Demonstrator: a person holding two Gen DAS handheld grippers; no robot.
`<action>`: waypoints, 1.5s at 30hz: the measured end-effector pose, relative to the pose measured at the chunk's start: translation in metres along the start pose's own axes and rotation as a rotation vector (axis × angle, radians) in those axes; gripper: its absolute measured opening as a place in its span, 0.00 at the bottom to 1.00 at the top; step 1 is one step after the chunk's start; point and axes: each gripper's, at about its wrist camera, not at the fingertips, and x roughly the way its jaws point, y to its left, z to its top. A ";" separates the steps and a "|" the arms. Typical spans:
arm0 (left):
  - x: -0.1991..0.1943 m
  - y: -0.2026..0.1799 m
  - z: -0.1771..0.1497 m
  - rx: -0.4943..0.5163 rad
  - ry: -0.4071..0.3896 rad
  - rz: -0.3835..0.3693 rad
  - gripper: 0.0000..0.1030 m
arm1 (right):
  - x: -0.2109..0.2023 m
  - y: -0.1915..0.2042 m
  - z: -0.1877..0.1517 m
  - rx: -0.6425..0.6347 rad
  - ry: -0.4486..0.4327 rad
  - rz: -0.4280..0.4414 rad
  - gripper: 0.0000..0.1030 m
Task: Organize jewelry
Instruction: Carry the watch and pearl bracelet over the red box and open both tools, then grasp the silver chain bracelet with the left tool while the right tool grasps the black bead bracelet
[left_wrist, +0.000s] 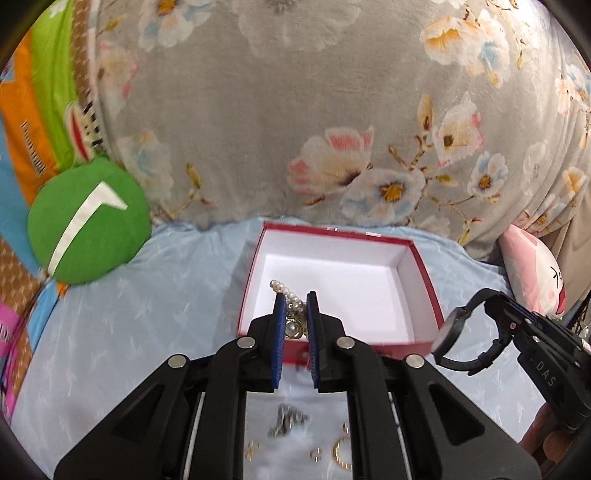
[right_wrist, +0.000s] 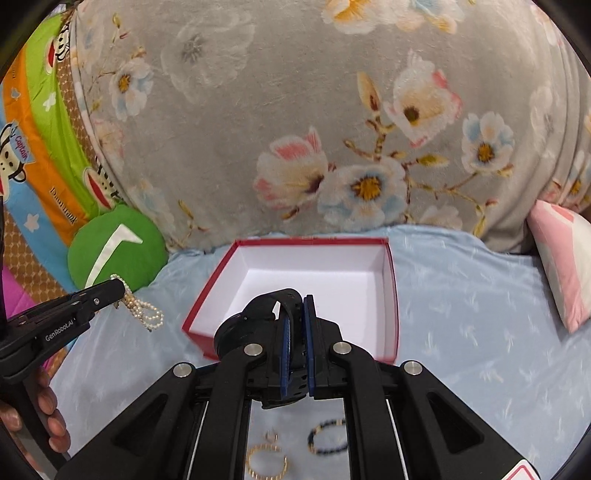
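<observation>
An open red box (left_wrist: 424, 273) with a white inside stands on the light blue bedsheet; it also shows in the right wrist view (right_wrist: 391, 266). My left gripper (left_wrist: 295, 299) is shut on a pearl necklace (left_wrist: 291, 295) and holds it over the box's near left corner. In the right wrist view the left gripper (right_wrist: 120, 288) sits left of the box with the pearls (right_wrist: 144, 310) hanging from it. My right gripper (right_wrist: 295, 306) is shut on a black wristwatch (right_wrist: 258, 314) in front of the box. The watch (left_wrist: 465, 332) also shows at the right of the left wrist view.
Loose jewelry lies on the sheet under the grippers: a silver chain (left_wrist: 286, 424), gold rings (left_wrist: 341, 452), a gold bangle (right_wrist: 266, 461) and a dark bead bracelet (right_wrist: 327, 435). A green round cushion (left_wrist: 88, 221), a grey floral blanket (left_wrist: 295, 110) and a pink pillow (right_wrist: 565, 258) border the area.
</observation>
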 end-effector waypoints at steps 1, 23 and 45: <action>0.011 -0.002 0.009 0.004 -0.004 0.004 0.10 | 0.010 -0.001 0.008 0.000 -0.001 0.000 0.06; 0.207 -0.029 0.015 0.070 0.151 0.061 0.23 | 0.199 -0.036 0.019 0.015 0.193 -0.052 0.21; 0.111 -0.004 0.003 0.008 0.080 0.053 0.86 | 0.086 -0.047 0.012 0.019 0.046 -0.072 0.65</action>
